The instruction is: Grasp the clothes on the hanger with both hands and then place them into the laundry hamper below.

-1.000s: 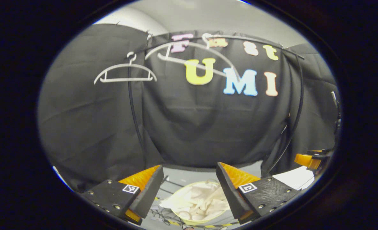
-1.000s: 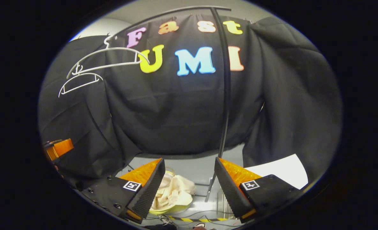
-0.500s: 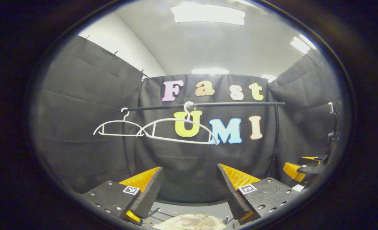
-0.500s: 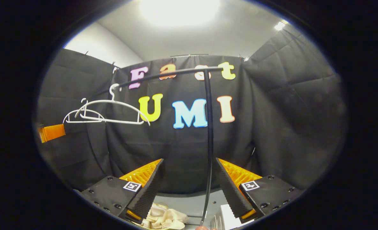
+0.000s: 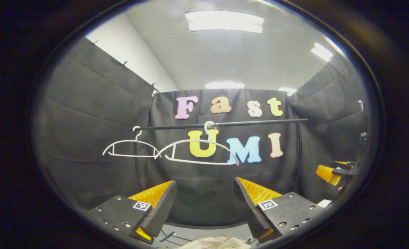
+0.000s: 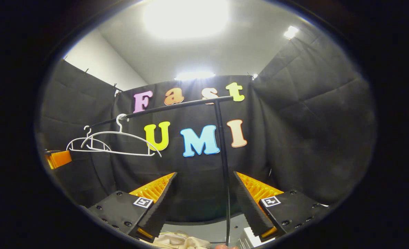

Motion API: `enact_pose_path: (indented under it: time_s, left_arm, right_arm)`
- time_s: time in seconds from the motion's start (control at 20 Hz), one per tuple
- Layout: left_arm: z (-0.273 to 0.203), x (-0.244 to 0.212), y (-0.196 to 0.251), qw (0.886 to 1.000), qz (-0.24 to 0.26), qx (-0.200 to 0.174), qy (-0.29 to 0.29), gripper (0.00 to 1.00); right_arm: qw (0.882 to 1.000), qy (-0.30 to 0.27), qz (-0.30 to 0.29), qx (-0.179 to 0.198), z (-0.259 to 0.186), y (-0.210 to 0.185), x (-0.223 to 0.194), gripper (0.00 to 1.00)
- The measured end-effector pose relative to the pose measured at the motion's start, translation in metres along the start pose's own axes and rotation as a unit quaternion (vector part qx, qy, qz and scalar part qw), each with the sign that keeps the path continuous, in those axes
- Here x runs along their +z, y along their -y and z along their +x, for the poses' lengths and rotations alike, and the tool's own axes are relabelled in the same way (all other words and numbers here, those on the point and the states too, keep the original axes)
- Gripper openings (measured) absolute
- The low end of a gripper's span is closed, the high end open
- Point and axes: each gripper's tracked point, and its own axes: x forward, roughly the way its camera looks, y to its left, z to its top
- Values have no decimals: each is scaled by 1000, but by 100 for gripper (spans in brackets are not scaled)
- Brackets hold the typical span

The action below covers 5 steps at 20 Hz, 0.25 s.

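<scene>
Two bare white hangers (image 5: 199, 152) (image 6: 116, 143) hang on the black rail (image 5: 252, 122) (image 6: 176, 106). Pale cream clothes (image 5: 218, 242) (image 6: 176, 241) peek in at the bottom edge of both views, low down below the grippers. My left gripper (image 5: 206, 188) stands open, nothing between its fingers, pointing at the back wall under the hangers. My right gripper (image 6: 204, 180) is open too and holds nothing; the rack's upright post (image 6: 223, 173) runs between its fingers farther off. The right gripper (image 5: 334, 171) shows at the right edge of the left gripper view, the left gripper (image 6: 57, 158) at the left edge of the right gripper view.
Black cloth walls close the booth on three sides. The rack's upright (image 5: 298, 152) stands at the right end of the rail. Grey floor (image 6: 207, 231) shows below. Ceiling lights (image 5: 224, 21) glare overhead.
Both gripper views have tilted upward over the last second; the hamper with the clothes has slid down to the bottom edge. The larger hanger has stopped swinging and hangs level. Both grippers stayed open.
</scene>
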Motion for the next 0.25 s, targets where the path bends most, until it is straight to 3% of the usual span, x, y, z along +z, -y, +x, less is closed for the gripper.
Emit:
enact_pose_path:
  time_s: [0.25]
  left_arm:
    - [5,-21,-2,1000,-24,-12,-16,96]
  right_arm:
    - [1000,7,-8,-7,1,-17,-4,98]
